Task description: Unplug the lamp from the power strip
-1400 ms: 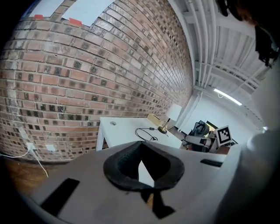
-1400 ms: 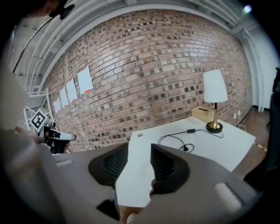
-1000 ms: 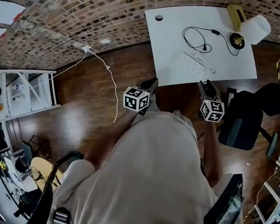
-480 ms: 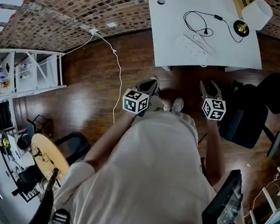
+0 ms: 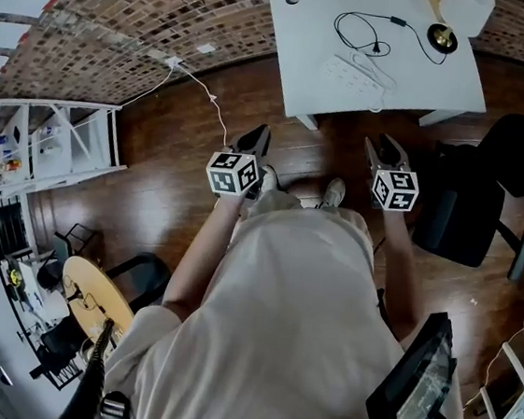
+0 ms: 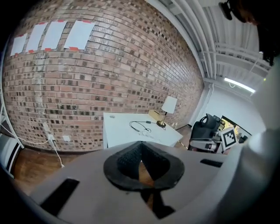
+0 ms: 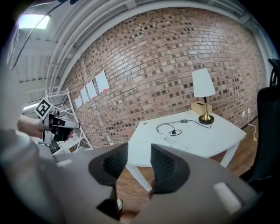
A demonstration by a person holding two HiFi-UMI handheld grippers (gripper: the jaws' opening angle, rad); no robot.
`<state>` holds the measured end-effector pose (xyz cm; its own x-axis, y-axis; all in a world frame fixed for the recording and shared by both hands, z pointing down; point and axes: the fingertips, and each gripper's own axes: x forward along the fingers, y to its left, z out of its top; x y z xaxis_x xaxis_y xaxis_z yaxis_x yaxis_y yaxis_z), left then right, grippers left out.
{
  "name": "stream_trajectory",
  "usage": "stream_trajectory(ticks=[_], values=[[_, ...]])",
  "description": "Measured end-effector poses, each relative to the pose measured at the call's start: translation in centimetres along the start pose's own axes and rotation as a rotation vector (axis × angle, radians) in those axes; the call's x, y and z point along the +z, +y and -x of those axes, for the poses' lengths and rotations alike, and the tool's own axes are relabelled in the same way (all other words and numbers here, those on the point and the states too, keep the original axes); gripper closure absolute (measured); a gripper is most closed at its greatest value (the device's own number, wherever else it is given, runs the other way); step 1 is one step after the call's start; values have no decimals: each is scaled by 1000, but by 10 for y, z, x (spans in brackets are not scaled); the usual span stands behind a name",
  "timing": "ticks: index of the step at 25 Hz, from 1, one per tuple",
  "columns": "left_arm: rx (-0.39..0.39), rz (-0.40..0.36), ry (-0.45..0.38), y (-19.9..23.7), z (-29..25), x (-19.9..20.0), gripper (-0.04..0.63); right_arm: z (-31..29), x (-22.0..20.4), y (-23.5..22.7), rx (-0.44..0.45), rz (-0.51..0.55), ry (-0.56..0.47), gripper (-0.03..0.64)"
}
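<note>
Both grippers hang short of the white table, out over the wooden floor off its near edge, and neither touches anything. The left gripper sits off the table's near left corner. In its own view, the left gripper has its dark pads meeting at the tips, with nothing between them. The right gripper is off the right part of that near edge. The right gripper view shows its jaws standing apart with a clear gap and only floor and table behind it.

The task's things are all up on the table, well apart from both claws. The lamp stands at the table's far right corner. Its black cord loops across the middle of the top. The white power strip lies just nearer than that loop, towards the near edge. Whether the plug is seated in the strip cannot be told from here.
</note>
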<state>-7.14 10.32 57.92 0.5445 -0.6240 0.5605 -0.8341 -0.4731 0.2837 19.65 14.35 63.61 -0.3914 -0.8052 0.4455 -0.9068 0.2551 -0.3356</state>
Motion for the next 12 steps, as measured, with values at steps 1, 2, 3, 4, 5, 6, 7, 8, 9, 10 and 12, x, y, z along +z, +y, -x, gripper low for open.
stream_trajectory(ticks=[1, 2, 3, 4, 5, 6, 7, 8, 9, 10, 12], values=[[-9, -4, -9, -1, -2, 5, 591, 2, 4, 2, -3, 4, -6, 469], [-21, -12, -13, -3, -4, 9, 591, 4, 7, 3, -9, 6, -12, 469], [-38, -22, -12, -6, -6, 10, 591, 6, 10, 3, -17, 7, -17, 469], [-57, -32, -8, -10, -8, 10, 591, 9, 13, 4, -26, 5, -21, 469], [-76, -42, -2, -13, -9, 9, 591, 11, 15, 6, -34, 3, -24, 469], [-93, -52, 3, -15, -9, 7, 591, 13, 17, 8, -42, 3, -26, 469], [-107, -60, 5, -16, -8, 6, 591, 14, 18, 11, -48, 5, -27, 469], [-116, -62, 4, -14, -7, 5, 591, 14, 19, 15, -53, 10, -27, 469], [-121, -58, 2, -10, -7, 3, 591, 13, 20, 19, -57, 16, -26, 469], [-126, -49, 1, -6, -6, 2, 591, 12, 21, 24, -61, 22, -26, 469], [-138, -24, 3, 4, -3, -3, 591, 10, 21, 34, -72, 29, -24, 469]])
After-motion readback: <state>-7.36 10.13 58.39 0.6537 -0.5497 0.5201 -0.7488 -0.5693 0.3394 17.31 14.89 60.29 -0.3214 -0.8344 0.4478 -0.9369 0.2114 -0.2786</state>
